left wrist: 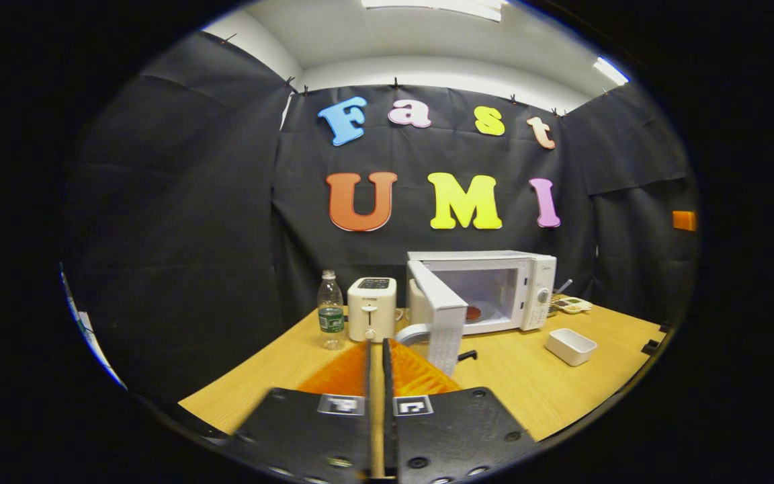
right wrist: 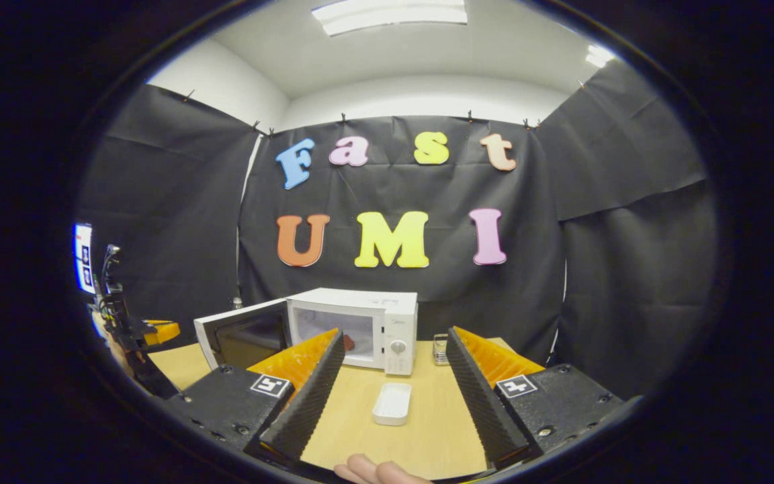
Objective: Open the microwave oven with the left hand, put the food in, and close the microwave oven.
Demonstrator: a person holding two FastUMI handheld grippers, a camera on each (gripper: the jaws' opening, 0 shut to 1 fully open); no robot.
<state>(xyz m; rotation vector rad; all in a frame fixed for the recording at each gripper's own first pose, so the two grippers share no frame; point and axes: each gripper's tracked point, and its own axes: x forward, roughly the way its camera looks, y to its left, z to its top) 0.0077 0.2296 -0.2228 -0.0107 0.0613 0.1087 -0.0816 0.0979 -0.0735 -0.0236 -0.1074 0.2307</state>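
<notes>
1. Microwave oven (left wrist: 494, 289), a boxy white appliance, sits at the back of the wooden surface (left wrist: 528, 383) with its door (left wrist: 442, 316) swung open and reddish food (left wrist: 473, 312) inside.
2. Near it rests a small rectangular white tray (right wrist: 392, 403).
3. Left tool (left wrist: 377, 376) hovers level, fingers nearly together, empty.
4. Right tool (right wrist: 394, 383) hovers wide open, empty.

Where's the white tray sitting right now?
The white tray lies on the wooden table in front of the open microwave, between the right gripper's spread fingers in the right gripper view; the left gripper view has it right of the door.
</notes>
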